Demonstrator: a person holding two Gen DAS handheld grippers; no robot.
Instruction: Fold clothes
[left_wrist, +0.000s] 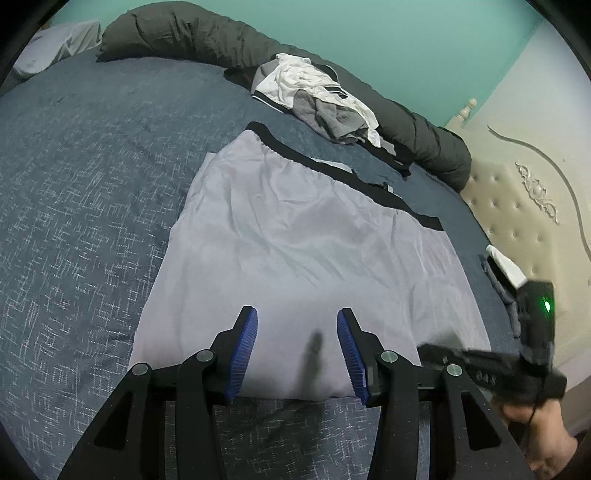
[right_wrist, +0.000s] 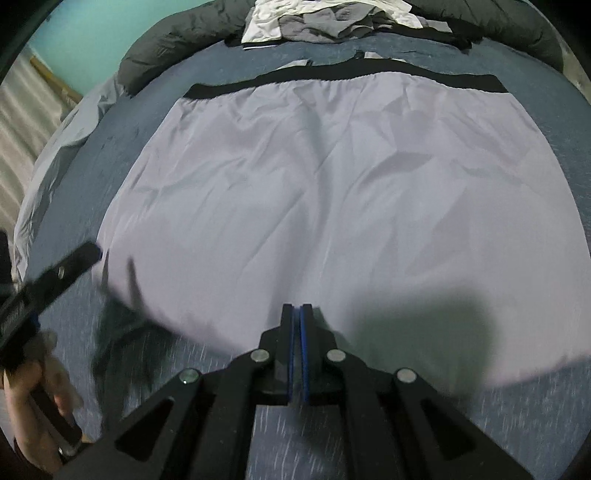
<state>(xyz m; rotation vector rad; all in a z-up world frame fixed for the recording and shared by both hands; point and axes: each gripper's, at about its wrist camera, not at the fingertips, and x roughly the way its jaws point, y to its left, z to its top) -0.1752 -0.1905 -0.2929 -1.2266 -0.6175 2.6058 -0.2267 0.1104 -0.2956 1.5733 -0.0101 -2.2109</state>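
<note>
Left wrist view: left tongs (left_wrist: 297, 332) are hanging spread, pinching nothing, over the near hem of the pale shorts (left_wrist: 295, 236) lying flat on the bed (left_wrist: 74, 184), black waistband at the far end. Right wrist view: right tongs (right_wrist: 297, 314) are hovering pressed together, empty, at the same hem; shorts (right_wrist: 332, 192) are stretching directly ahead, both hands about equally near.

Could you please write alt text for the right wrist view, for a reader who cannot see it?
A pale lilac garment with a black waistband lies spread flat on a blue-grey bedspread, with the shut right gripper over its near hem. A pile of clothes sits beyond; the left gripper appears blurred at the left edge.
</note>
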